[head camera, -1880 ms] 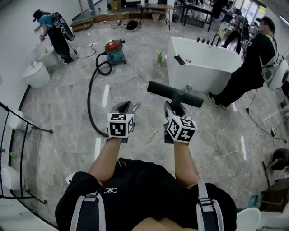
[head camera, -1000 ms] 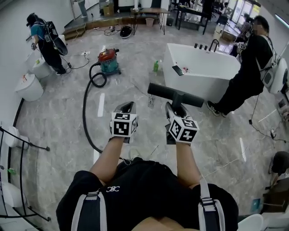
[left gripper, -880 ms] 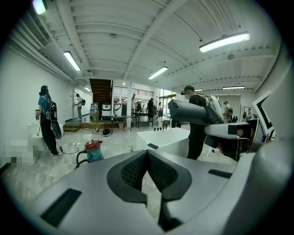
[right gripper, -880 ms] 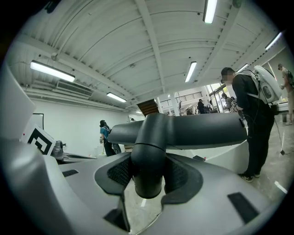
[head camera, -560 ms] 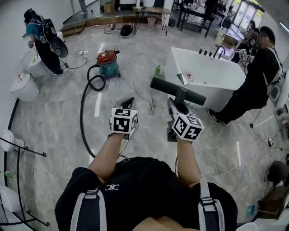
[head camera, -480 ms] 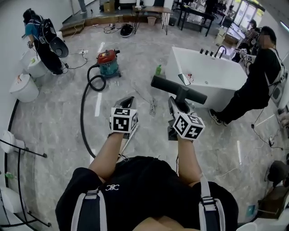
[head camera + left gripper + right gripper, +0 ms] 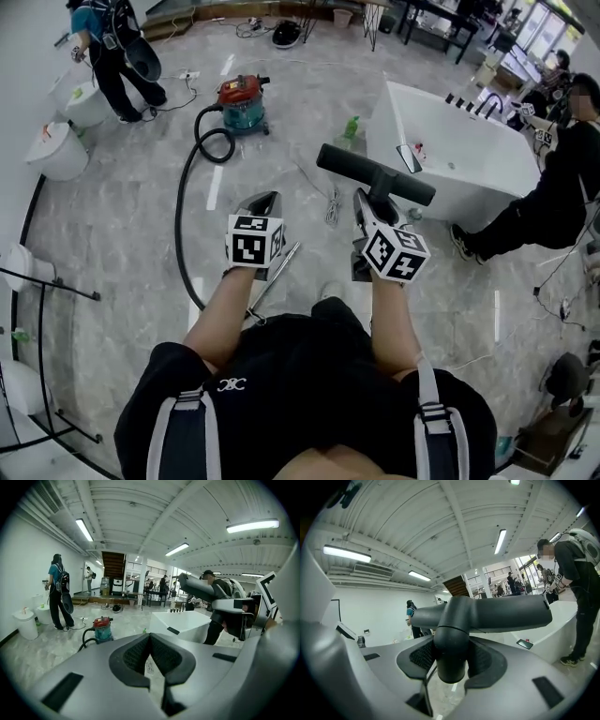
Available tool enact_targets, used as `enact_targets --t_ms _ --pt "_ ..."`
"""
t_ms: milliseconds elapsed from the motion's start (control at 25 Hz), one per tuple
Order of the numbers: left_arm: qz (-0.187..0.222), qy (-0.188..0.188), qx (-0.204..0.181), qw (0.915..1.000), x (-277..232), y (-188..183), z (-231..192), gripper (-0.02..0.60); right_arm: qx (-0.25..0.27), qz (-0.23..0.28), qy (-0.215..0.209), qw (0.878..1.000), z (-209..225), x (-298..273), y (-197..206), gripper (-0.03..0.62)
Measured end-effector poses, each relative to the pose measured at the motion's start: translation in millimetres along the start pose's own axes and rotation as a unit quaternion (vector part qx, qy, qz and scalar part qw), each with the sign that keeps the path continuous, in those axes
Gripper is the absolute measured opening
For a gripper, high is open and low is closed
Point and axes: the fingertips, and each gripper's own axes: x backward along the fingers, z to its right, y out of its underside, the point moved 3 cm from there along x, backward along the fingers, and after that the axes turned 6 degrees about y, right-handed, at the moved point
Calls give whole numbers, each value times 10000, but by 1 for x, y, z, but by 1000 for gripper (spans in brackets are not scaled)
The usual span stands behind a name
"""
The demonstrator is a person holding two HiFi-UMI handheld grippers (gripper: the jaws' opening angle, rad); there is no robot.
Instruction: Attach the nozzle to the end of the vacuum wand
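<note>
Right gripper [image 7: 370, 208] clamped on the black T-shaped nozzle [image 7: 375, 173]; left gripper [image 7: 265, 199] closed and empty.

In the right gripper view the pads [image 7: 423, 656] press on either side of the nozzle's round stem, with its crossbar lying across above the jaws; in the left gripper view the jaws meet with nothing between them; both grippers are held out side by side in front of the person. The nozzle is up in the air, apart from the vacuum wand [image 7: 277, 274], a thin metal tube lying on the marble floor [image 7: 122, 234] below the left gripper, by the end of the black hose [image 7: 183, 225]; the hose curves up to the red and teal vacuum cleaner [image 7: 240, 101]; a white bathtub [image 7: 441, 155] stands just beyond the nozzle.
</note>
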Motion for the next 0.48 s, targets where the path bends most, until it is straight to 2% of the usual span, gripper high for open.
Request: enact_targets --t_ms 240,480 --pt "-129 -332 75 9993 -28 -2 -34 9 -11 -216 -258 9994 7 -64 0 196" --pt "-76 -689 58 9976 -77 -20 -68 9 132 -323 -635 9974 19 -143 -9 196"
